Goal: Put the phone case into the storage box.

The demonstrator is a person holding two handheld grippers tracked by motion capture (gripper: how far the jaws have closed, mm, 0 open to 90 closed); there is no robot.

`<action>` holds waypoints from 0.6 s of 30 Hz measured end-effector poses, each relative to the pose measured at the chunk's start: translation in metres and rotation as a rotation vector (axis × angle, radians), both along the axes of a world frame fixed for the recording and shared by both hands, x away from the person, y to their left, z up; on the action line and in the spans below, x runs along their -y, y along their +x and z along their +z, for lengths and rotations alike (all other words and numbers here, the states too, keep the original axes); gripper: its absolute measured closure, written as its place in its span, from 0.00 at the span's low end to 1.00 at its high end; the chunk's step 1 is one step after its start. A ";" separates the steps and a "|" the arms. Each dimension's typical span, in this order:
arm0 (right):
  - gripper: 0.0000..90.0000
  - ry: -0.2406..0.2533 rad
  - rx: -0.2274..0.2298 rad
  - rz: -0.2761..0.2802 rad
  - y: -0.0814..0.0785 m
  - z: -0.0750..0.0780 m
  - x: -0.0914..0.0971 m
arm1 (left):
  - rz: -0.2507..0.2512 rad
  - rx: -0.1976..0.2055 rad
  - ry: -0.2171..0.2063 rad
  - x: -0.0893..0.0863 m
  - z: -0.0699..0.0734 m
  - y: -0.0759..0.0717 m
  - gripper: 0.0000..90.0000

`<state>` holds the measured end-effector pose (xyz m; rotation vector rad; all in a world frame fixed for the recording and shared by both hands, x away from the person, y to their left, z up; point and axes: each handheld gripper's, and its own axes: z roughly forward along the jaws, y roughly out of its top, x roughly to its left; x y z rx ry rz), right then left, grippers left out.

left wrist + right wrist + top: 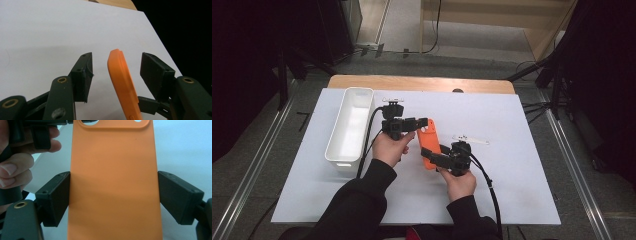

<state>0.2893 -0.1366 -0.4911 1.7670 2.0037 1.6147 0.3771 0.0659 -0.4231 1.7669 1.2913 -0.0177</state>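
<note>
A white-topped wooden table (492, 107) stands on grey carpet floor (257, 150), with dark curtains (247, 60) at both sides.

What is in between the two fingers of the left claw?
The orange phone case, seen edge-on in the left gripper view. It stands between the left claw's fingers with a gap of white table showing on each side.

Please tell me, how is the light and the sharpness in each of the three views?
High view: white table bright, surroundings nearly black. Left gripper view: orange phone case edge-on and sharp, tabletop evenly lit. Right gripper view: the case fairly sharp, a soft shadow band across its middle, the hand slightly blurred.
</note>
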 end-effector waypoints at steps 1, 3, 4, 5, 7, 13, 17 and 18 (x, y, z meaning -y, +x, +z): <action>0.16 -0.001 0.003 -0.004 0.000 0.000 0.000 | 0.002 -0.004 -0.002 0.000 0.000 0.000 0.51; 0.16 -0.001 0.006 -0.007 -0.001 0.000 -0.001 | 0.008 -0.007 -0.009 0.000 0.000 0.000 0.52; 0.16 0.002 0.010 -0.004 0.000 -0.001 -0.001 | 0.012 -0.009 -0.009 0.001 0.000 0.000 0.53; 0.16 0.003 0.009 -0.005 0.000 -0.001 -0.001 | 0.021 -0.011 -0.007 0.001 0.000 0.000 0.53; 0.16 0.004 0.011 -0.004 0.000 -0.001 -0.002 | 0.022 -0.012 0.008 0.002 -0.001 -0.001 0.56; 0.16 0.007 0.016 -0.014 -0.001 -0.001 -0.002 | 0.028 -0.026 -0.005 0.002 -0.003 0.000 0.65; 0.16 0.005 0.022 -0.014 -0.001 -0.001 -0.004 | 0.028 -0.031 0.008 0.004 -0.005 0.000 0.72; 0.16 0.001 0.019 -0.014 -0.002 -0.001 -0.005 | 0.029 -0.023 0.009 0.005 -0.004 -0.001 0.74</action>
